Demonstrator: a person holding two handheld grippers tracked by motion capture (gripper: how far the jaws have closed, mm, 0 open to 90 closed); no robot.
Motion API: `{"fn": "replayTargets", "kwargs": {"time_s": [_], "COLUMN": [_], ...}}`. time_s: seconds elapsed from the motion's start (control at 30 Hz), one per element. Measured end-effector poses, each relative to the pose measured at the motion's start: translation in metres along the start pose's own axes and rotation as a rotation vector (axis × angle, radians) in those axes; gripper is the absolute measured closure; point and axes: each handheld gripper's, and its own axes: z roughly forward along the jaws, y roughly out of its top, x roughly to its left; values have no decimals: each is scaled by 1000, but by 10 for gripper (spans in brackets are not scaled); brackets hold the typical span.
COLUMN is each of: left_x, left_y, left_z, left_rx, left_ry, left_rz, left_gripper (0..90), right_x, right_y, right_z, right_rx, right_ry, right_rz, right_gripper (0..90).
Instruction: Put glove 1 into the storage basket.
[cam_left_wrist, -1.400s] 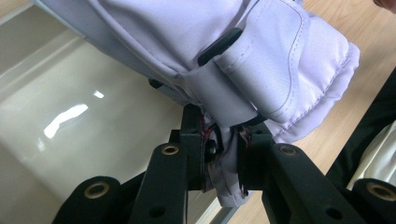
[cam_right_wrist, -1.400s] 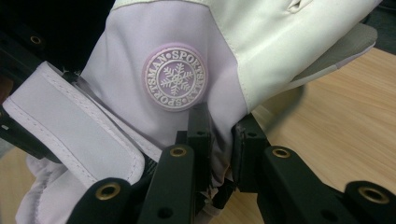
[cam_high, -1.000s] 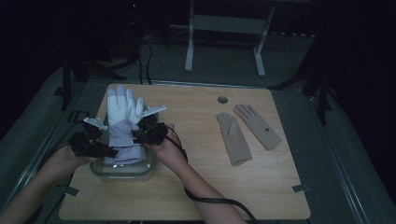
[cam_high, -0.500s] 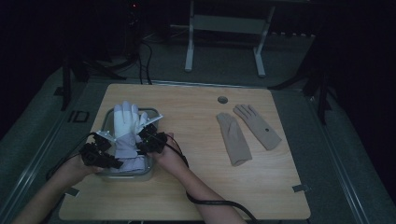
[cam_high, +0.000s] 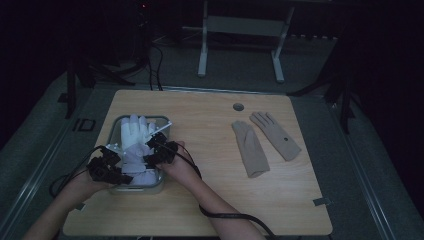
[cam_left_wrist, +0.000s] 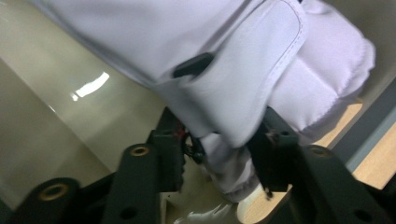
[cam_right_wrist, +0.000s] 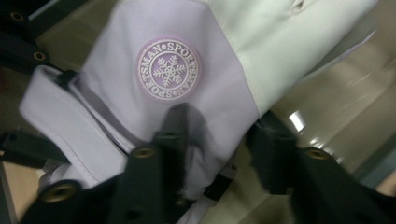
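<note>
A wooden counter (cam_high: 210, 200) is seen from above, with dark floor around it. Its near left part is taken up by a shallow grey tray (cam_high: 162, 125); the middle of the counter and its near right part lie bare. Two beige gloves (cam_high: 265, 142) lie flat side by side toward the far right, well apart from the tray, and a small round grommet (cam_high: 238, 107) is set near the far edge.

A white padded glove (cam_high: 134, 135) lies in the tray, its fingers pointing away from the person and its cuff toward the near wall.

The left claw (cam_high: 120, 176) is held low at the near left corner of the tray, at the glove's cuff. In the left gripper view the cuff (cam_left_wrist: 243, 102) is seen between the two jaws; the jaws have just been opening, and a gap is visible on the left side, so no grip is made out.

The right claw (cam_high: 150, 159) is held over the tray's right side, just beside the glove. In the right gripper view the lilac cuff with a round snowflake badge (cam_right_wrist: 169, 70) lies between the jaws, which have likewise just been opening; the right jaw stands clear of the fabric.
</note>
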Motion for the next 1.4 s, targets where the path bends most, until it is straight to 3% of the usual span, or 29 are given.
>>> {"fn": "replayTargets", "kwargs": {"time_s": [0.03, 0.07, 0.1, 0.13, 0.17, 0.23, 0.33, 0.43, 0.53, 0.63, 0.8, 1.23, 1.4], "left_x": [-1, -1, -1, -1, -1, -1, -3, -2, -5, -10, -21, -49, -61], "left_y": [-1, -1, -3, -4, -5, -7, -10, -12, -12, -9, -4, 26, 39], "left_z": [0, 0, -2, -3, -4, -7, -10, -17, -22, -25, -28, -15, -11], "left_rx": [-11, -11, -52, -72, -81, -129, -203, -287, -337, -357, -436, -445, -454], "left_ry": [19, 19, 35, 31, 22, 27, 71, 63, 87, 82, 96, 49, 27], "left_rz": [-2, -2, -22, -35, -34, -43, -41, -83, -73, -58, -31, 47, 70], "left_gripper": [510, 461, 461, 381, 356, 249, 151, 145, 145, 144, 145, 145, 145], "right_x": [0, 0, -1, -5, -5, -5, -5, -8, -12, -15, -20, -40, -51], "right_y": [1, 1, 2, 2, 3, 4, 6, 6, 6, 7, 6, -11, -22], "right_z": [-2, -2, -4, -9, -11, -15, -23, -29, -38, -45, -56, -86, -98], "right_rx": [-8, -8, -29, -27, -31, -16, -38, -68, -85, -104, -123, -142, -138], "right_ry": [-15, -15, -29, 2, 18, 25, 30, 25, 37, 34, 20, -11, -17], "right_rz": [-7, -7, -34, -44, -48, -72, -76, -76, -72, -72, -80, -85, -60], "right_gripper": [427, 427, 399, 350, 319, 257, 200, 182, 172, 172, 171, 163, 164]}}
